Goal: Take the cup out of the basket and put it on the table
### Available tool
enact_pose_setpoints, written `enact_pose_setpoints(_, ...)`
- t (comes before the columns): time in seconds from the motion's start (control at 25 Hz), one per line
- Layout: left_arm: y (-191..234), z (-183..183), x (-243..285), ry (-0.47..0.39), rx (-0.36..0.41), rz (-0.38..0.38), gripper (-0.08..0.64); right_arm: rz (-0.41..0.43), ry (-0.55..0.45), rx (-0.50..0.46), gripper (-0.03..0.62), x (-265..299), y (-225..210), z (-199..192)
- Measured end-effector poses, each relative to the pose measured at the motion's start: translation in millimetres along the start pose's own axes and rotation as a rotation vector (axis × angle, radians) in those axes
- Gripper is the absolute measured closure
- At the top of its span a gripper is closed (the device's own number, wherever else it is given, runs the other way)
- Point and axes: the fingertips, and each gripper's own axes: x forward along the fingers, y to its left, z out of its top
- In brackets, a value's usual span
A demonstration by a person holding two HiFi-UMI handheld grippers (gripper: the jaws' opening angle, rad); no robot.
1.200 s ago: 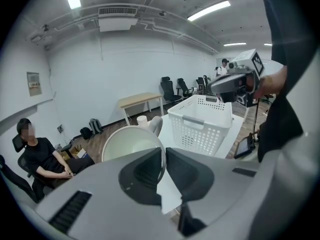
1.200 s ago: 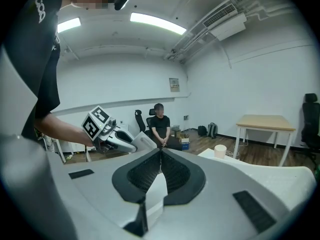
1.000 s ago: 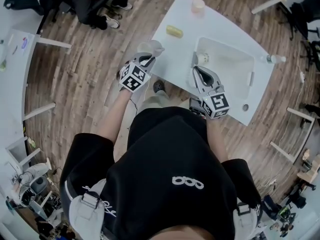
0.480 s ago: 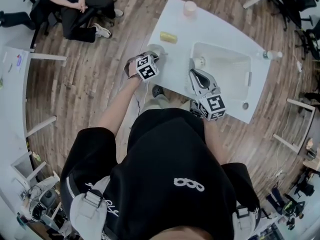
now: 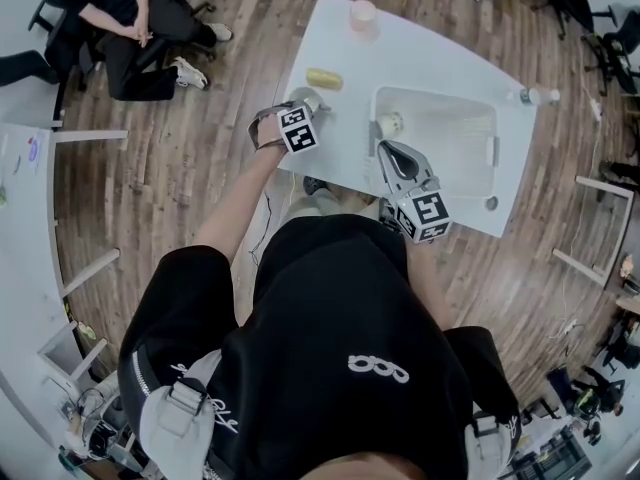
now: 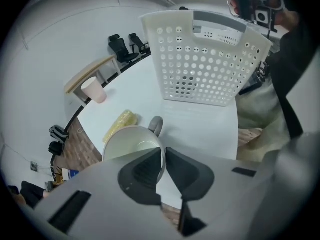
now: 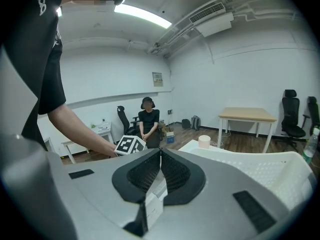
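Observation:
A pale mug [image 6: 132, 146] with a grey handle is at the near left edge of the white table [image 6: 200, 129]. My left gripper [image 6: 164, 156] is shut on its rim, one pad inside and one outside. From above, the mug [image 5: 306, 99] shows just ahead of the left gripper [image 5: 296, 118]. I cannot tell whether its base touches the table. The white perforated basket [image 5: 445, 143] stands to the right of it. My right gripper [image 5: 398, 156] hangs shut with nothing between its pads, over the basket's near left corner.
A pink cup [image 5: 363, 14] stands at the table's far edge and a yellow object [image 5: 323, 78] lies near the mug. A small pale object [image 5: 390, 125] lies inside the basket. A bottle [image 5: 530, 95] is at the table's right end. A seated person [image 5: 120, 18] is far left.
My left gripper has carried the mug from beside the table's left edge in over the tabletop. The right gripper has stayed shut by the basket.

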Motion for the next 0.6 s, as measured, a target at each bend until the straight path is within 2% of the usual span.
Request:
enact_pose_setpoints(0.28,2,6,5,0.054,0.058,-0.018,0.522,0.001,-0.010,0.004,0.566,2,-4,3)
enact_pose_setpoints(0.6,4,8,-7,0.047,0.056,0.024,0.514,0.003,-0.022,0.005,0.566,-8,-9,4)
